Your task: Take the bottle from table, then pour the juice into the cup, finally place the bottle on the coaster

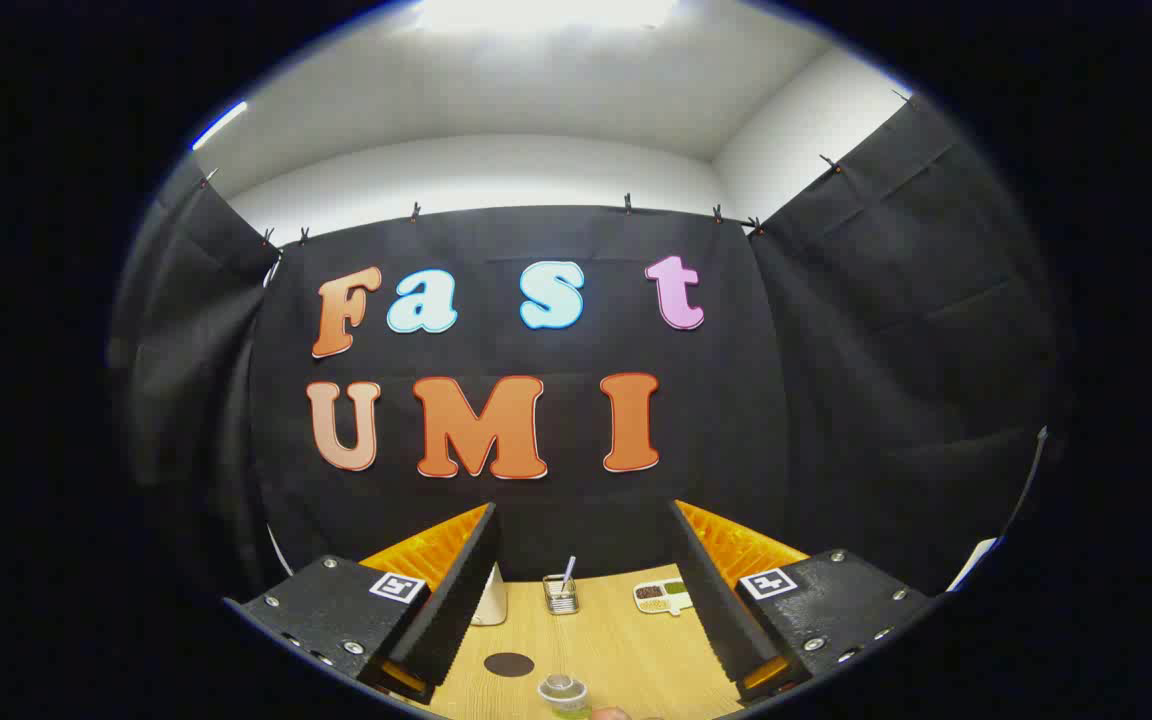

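Gripper view: our gripper (581, 590) holds its jaws spread wide with nothing between them, and nearest us, low between the fingers, we see the bottle (563, 692) cap-up on the wooden table (616, 645). Just beyond it to the left lies the dark round coaster (508, 664). Farther on, near the wall, stand a white container (492, 600) partly hidden by the left finger, a small glass cup (561, 593) holding a stick, and a snack tray (663, 596); nothing stands between the fingers and the bottle.

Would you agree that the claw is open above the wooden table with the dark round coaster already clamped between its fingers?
Not quite: the gripper view shows the claw open above the wooden table, but nothing is clamped. The dark round coaster lies flat on the table, untouched, in the gap between the fingers.
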A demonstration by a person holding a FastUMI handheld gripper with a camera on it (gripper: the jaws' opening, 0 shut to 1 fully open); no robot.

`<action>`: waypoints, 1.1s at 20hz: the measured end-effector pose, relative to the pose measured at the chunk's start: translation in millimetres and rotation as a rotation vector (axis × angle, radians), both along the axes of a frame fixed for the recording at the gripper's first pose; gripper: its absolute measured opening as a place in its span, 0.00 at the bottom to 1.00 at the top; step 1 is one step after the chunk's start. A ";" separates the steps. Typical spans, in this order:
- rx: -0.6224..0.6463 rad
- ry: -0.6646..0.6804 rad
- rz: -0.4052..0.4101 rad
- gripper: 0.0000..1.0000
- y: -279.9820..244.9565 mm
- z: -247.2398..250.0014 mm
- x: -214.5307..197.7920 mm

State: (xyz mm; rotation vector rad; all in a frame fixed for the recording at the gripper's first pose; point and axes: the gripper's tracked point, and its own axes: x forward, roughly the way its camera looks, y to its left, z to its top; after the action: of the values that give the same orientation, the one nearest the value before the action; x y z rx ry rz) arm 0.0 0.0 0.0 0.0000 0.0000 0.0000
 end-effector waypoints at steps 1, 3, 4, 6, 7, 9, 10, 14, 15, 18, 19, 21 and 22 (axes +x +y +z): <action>-0.001 0.009 0.003 0.98 0.8 -0.4 -0.5; -0.014 0.011 0.003 0.98 1.2 -1.4 -2.2; -0.031 0.013 -0.005 0.98 -0.5 -2.6 -0.7; -0.053 0.019 -0.008 0.98 -0.5 -5.2 -0.7; -0.051 0.025 0.000 0.98 2.8 -6.0 -1.8; -0.042 0.034 0.018 0.98 8.4 -8.7 -1.2; -0.041 0.038 0.015 0.98 7.5 -10.2 0.2; -0.044 0.038 0.010 0.99 5.6 -19.8 4.6; -0.042 0.048 0.015 0.99 6.5 -26.8 4.9; -0.028 0.090 0.035 0.99 12.7 -49.7 9.2; -0.022 0.103 0.045 0.99 15.7 -58.1 9.9; -0.011 0.131 0.061 0.99 21.6 -76.4 13.4; -0.010 0.144 0.067 0.99 23.9 -86.2 15.7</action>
State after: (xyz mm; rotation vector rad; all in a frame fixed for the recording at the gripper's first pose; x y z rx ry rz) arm 15.7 23.9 -86.2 -0.0105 0.1444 0.0665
